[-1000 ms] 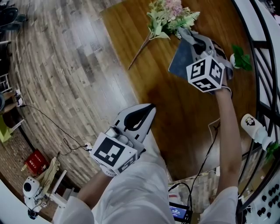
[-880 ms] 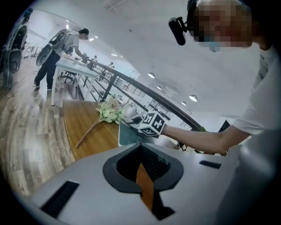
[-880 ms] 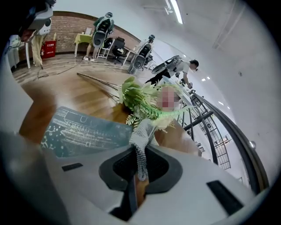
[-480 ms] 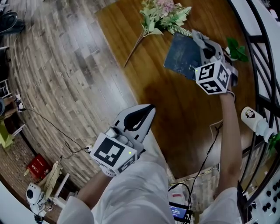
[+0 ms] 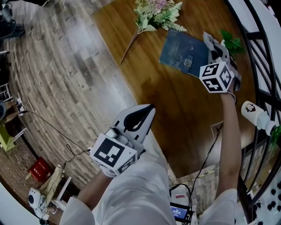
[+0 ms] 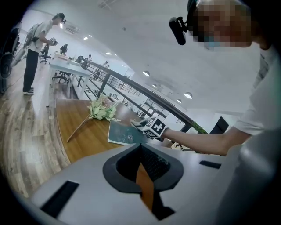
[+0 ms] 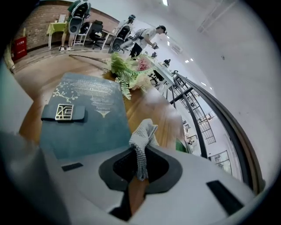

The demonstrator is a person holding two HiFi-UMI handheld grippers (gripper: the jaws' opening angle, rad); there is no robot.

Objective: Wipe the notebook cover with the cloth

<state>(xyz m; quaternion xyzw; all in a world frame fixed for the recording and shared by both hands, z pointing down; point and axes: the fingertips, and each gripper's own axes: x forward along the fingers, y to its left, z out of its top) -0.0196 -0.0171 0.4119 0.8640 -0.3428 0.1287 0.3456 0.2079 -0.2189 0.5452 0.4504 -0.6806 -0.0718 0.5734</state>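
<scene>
Wooden table (image 5: pixel 175 110), notebook (image 5: pixel 182 52), flower sprig (image 5: pixel 153 13)

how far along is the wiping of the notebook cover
Done: the cloth is picked up, pinched in the right gripper. In hand: that gripper holds it at the notebook's right edge. To do: strokes across the cover; nothing shows how much is already wiped. The left gripper is shut, empty, held back.

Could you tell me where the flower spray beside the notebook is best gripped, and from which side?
Probably the bare stem of the flower spray: it is thin, straight and lies flat on the table, pointing away from the notebook. Come from above on the left, jaws across the stem; the bushy head is soft and crowds the notebook's corner.
</scene>
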